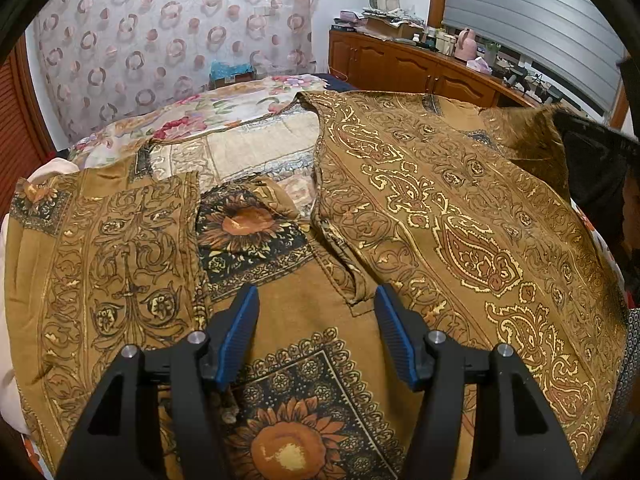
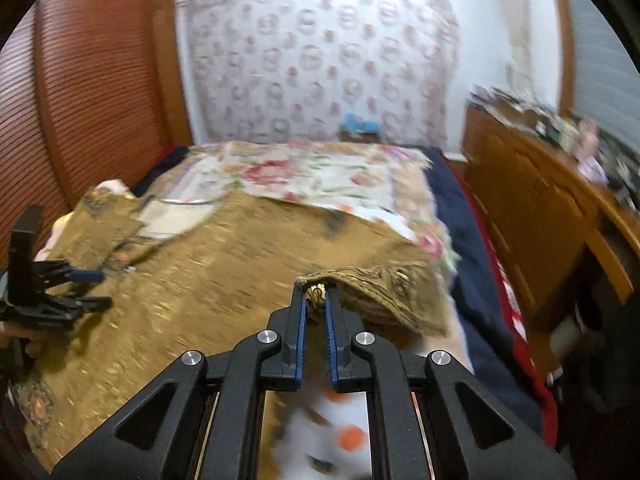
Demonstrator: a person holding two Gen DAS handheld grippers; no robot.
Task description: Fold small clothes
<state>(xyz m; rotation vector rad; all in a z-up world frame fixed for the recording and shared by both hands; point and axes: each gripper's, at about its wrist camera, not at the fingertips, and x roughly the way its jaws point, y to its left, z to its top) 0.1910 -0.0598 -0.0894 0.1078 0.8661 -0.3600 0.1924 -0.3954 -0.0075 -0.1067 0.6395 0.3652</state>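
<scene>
Plainly soft, light cloth: mustard printed garment (image 1: 440,216) spread flat on bed (image 2: 460,216), over floral cover (image 2: 320,176). Right gripper (image 2: 316,292) clamped on bunched hem corner (image 2: 384,292), corner held raised off bed. Left gripper (image 1: 316,300) jaws apart, nothing pinched, poised above placket slit (image 1: 352,280) near neckline. Fabric judged limp, thin, likely to sag and drag if lifted at one point; seamed edges and corners best gripped. Slip risk judged low under ribbed pads (image 1: 240,328).
</scene>
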